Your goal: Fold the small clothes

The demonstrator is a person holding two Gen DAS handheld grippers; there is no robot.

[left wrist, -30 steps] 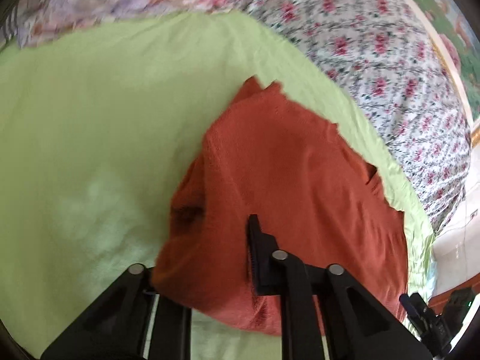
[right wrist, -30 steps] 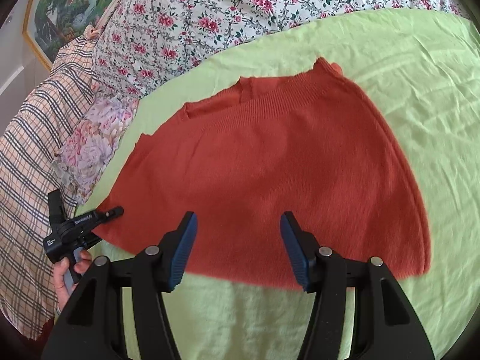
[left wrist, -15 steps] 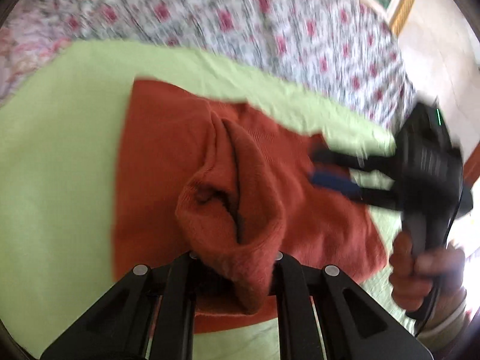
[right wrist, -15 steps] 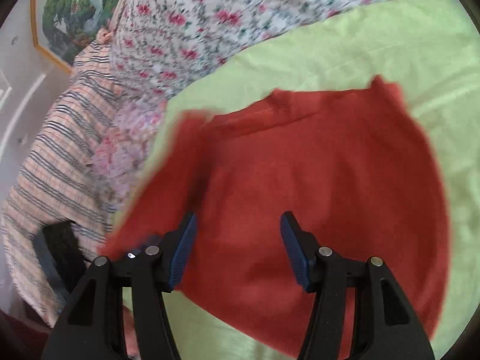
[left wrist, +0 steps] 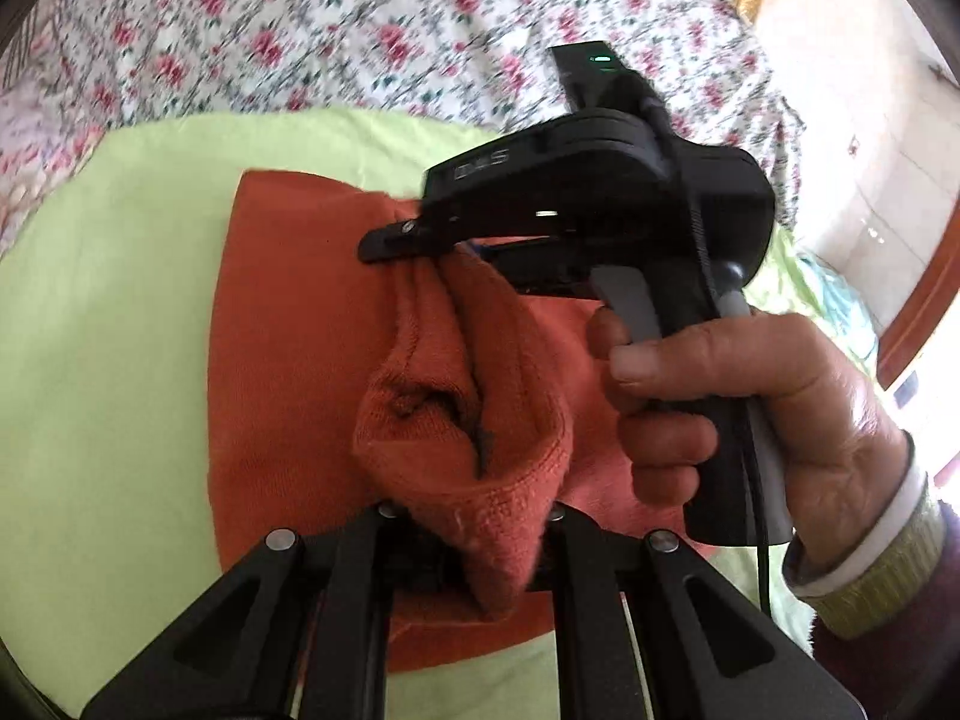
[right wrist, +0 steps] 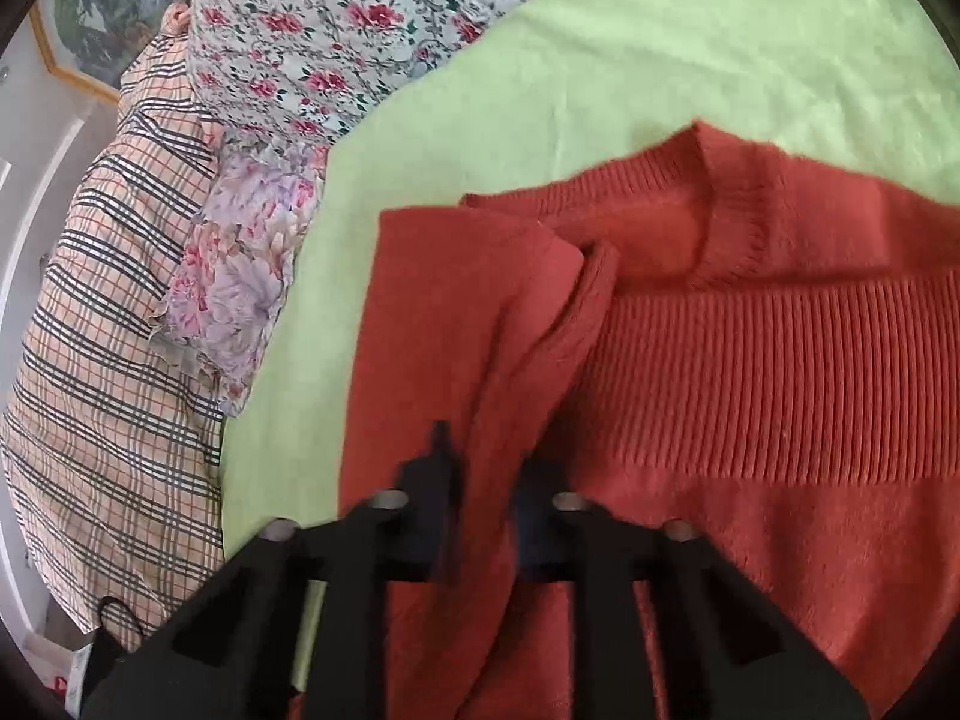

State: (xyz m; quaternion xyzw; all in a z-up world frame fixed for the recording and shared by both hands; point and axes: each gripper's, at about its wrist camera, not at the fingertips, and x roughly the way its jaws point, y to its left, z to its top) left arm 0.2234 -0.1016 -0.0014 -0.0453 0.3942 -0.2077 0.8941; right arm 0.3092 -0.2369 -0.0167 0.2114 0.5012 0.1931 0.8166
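Observation:
A small rust-orange knit sweater [left wrist: 288,324] lies on a light green sheet [left wrist: 108,312]. My left gripper [left wrist: 468,534] is shut on a bunched fold of the sweater, lifted off the sheet. My right gripper [right wrist: 480,480] is shut on the same raised fold; in the left wrist view it [left wrist: 408,243] comes in from the right, held by a hand [left wrist: 738,402]. The right wrist view shows the sweater's ribbed band [right wrist: 780,372] and neckline [right wrist: 708,204], with the pinched flap laid over the body.
A floral quilt [left wrist: 360,30] lies beyond the green sheet [right wrist: 660,60]. A plaid cloth [right wrist: 108,324] and a floral pillow [right wrist: 240,276] lie to the left. A framed picture [right wrist: 78,30] hangs at the far corner.
My right gripper, open a second ago, moved in and closed on the sweater's fold. My left gripper carried its bunched fold across over the sweater's body. Both grippers came close together.

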